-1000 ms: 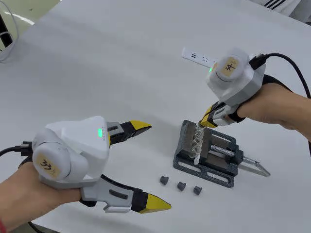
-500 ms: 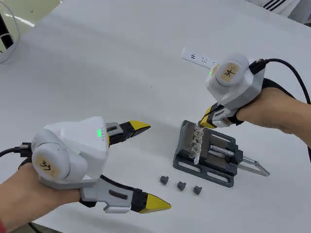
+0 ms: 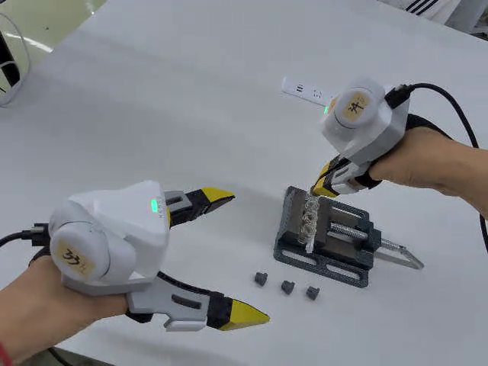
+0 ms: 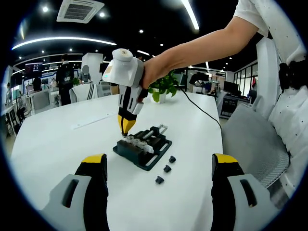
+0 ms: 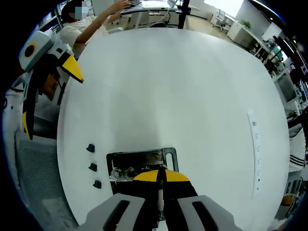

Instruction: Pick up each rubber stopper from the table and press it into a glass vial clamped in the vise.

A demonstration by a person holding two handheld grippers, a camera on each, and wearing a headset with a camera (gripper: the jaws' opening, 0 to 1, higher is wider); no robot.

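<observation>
While the person is holding it low at the near edge of the white table [image 3: 152,114], the left gripper [image 3: 245,257] is standing wide open, its two yellow-tipped jaws spreading far apart with only bare tabletop between them. In the left gripper view, that same gripper [image 4: 159,160] is facing the work from well back.

Just beyond it, three dark rubber stoppers [image 3: 287,287] are lying in a short row on the table, apart from one another and close to the near side of the vise [image 3: 335,248]. In the right gripper view the stoppers [image 5: 92,167] are sitting in a line to the left of the vise [image 5: 144,158].

The dark metal bench vise is resting flat on the table, clamping a row of clear glass vials [image 3: 307,217] between its jaws. Whether any vial is already carrying a stopper is too small to tell.

The right gripper [image 3: 318,191] is pointing steeply down over the far end of the vial row, its jaws pressing together so the yellow tips are meeting; whether the tips are touching a vial cannot be told.

Farther back, a white power strip [image 3: 305,90] is lying flat on the table.
</observation>
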